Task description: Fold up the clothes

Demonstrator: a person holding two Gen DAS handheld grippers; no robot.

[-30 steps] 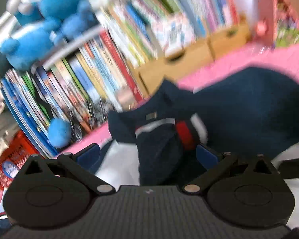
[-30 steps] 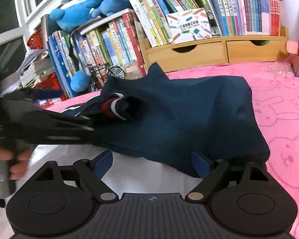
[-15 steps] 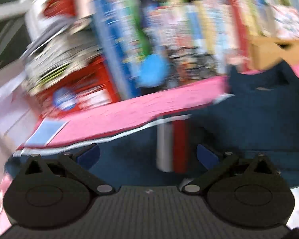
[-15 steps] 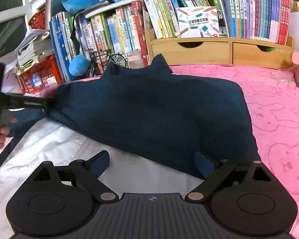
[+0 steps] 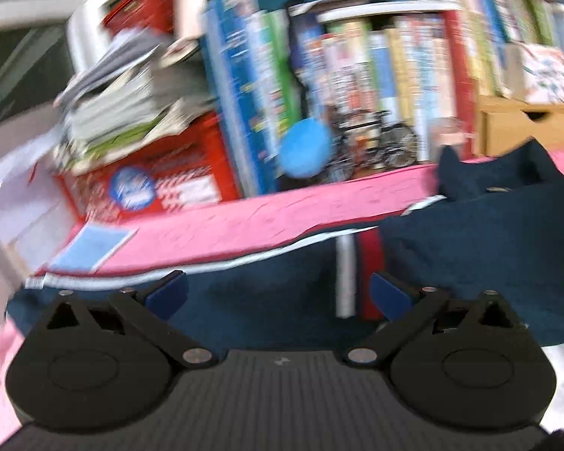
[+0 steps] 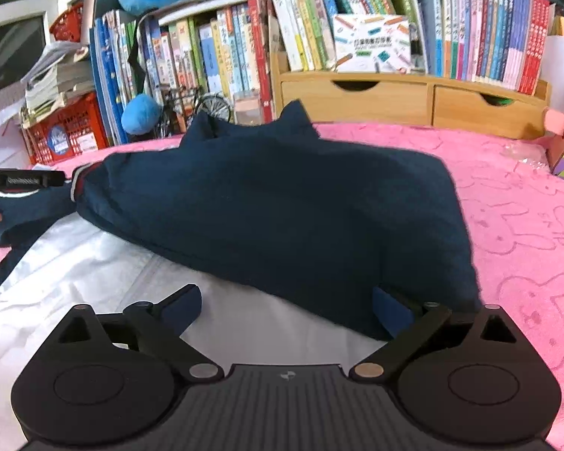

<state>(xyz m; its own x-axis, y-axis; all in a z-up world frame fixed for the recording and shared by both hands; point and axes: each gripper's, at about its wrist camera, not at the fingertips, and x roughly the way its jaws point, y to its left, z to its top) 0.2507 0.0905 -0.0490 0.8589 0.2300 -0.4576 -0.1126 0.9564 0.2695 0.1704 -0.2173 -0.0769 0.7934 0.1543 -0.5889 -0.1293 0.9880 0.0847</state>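
Your navy-blue jacket with white lining (image 6: 274, 203) lies on the pink bunny-print blanket (image 6: 515, 203), collar peaks pointing away from you toward the bookshelf of upright books (image 6: 244, 49). Its long axis runs roughly front-to-back in the right wrist view, w/ the white lining showing nearest you. The sleeve w/ red-and-white striped cuff (image 5: 357, 274) stretches out to the left, across that axis. Your left gripper (image 5: 278, 293) hovers over the sleeve, jaws wide apart, nothing b/w them. Your right gripper (image 6: 285, 304) is also spread wide, holding nothing; its right finger (image 6: 391, 308) sits at the folded navy edge; can't tell if it touches. Left view is motion-blurred.
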